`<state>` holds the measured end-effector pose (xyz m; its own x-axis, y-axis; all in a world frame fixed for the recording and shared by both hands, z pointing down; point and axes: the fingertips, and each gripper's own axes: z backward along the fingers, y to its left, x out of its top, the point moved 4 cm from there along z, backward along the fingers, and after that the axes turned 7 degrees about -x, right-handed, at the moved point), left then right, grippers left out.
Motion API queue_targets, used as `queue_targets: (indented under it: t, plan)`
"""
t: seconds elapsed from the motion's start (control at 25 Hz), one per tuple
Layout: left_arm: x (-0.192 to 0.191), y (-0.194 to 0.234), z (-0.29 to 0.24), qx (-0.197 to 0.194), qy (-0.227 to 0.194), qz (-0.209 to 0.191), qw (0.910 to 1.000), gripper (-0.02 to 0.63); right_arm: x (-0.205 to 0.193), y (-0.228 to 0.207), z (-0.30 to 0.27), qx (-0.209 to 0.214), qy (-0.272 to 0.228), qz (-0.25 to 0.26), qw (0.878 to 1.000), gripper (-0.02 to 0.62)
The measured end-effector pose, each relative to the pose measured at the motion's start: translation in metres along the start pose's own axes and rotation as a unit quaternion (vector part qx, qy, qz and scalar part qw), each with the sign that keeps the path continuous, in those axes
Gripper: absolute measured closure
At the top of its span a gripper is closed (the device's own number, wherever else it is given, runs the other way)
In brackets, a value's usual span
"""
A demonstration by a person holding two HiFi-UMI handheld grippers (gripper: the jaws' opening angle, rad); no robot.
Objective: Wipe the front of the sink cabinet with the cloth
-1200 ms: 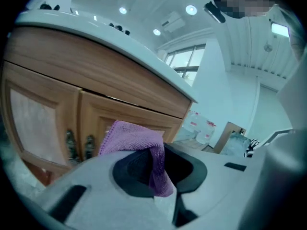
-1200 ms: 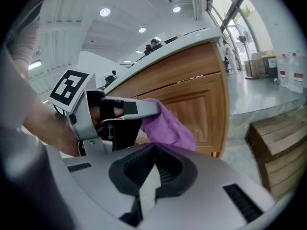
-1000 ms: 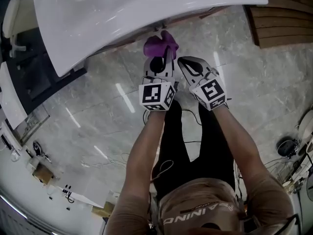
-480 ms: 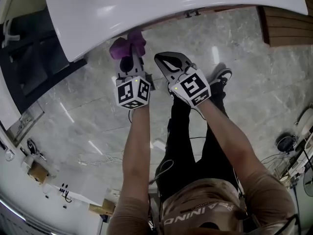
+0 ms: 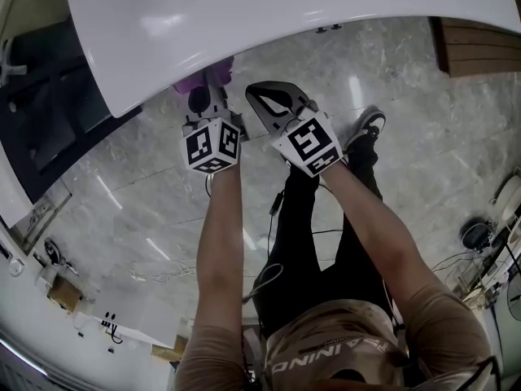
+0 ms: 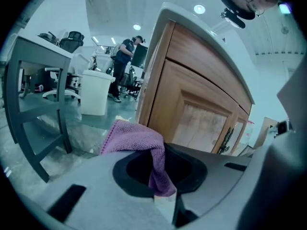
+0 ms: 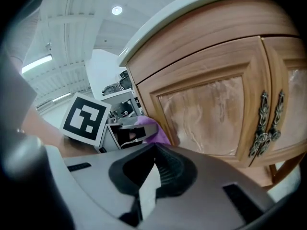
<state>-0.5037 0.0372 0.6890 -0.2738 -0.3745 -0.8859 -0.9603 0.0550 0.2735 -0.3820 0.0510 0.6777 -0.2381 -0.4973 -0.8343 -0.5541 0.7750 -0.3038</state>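
Beneath the sink (image 5: 244,23) rim, cloth (image 6: 134,135) half hidden — left gripper (image 6: 165,198) fingers pinch it, right gripper (image 7: 146,186) closed.

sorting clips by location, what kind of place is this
Probably an open lab or office workspace, not a home bathroom. The wooden sink cabinet stands on a marble-look floor, yet beyond it are a grey desk, a white bin and a person at a screen.

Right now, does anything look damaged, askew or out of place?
Nothing stands out. The purple microfibre cloth is pinched in the left gripper, and the light wooden cabinet doors sit closed and look undamaged.
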Motion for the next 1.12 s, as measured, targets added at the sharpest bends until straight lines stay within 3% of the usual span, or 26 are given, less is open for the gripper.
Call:
queue_targets:
  t: [0.16,0.36,0.48,0.68,0.8,1.12]
  plan:
    - [-0.001,-0.004,-0.003,0.013,-0.007,-0.004,0.9999,0.569,0.0,-0.01,0.009,0.0,-0.007,-0.005,1.0,0.584]
    - [-0.001,-0.047,-0.026,-0.019,-0.01,-0.008,0.9998,0.569,-0.01,-0.035,0.037,-0.015,-0.009,-0.026,1.0,0.584]
    - [-0.002,-0.068,-0.041,-0.017,-0.016,0.005,0.9997,0.569,-0.015,-0.052,0.054,-0.023,-0.011,-0.029,0.999,0.584]
    - [-0.007,-0.14,-0.07,-0.089,0.003,-0.057,0.9943,0.569,-0.022,-0.089,0.082,-0.04,-0.013,-0.036,0.998,0.584]
    - [-0.011,-0.166,-0.081,-0.087,0.003,-0.033,0.9956,0.569,-0.029,-0.109,0.1,-0.052,-0.01,-0.047,0.997,0.584]
    - [-0.024,-0.206,-0.095,-0.07,0.013,-0.027,0.9971,0.569,-0.034,-0.157,0.139,-0.07,-0.017,-0.055,0.996,0.584]
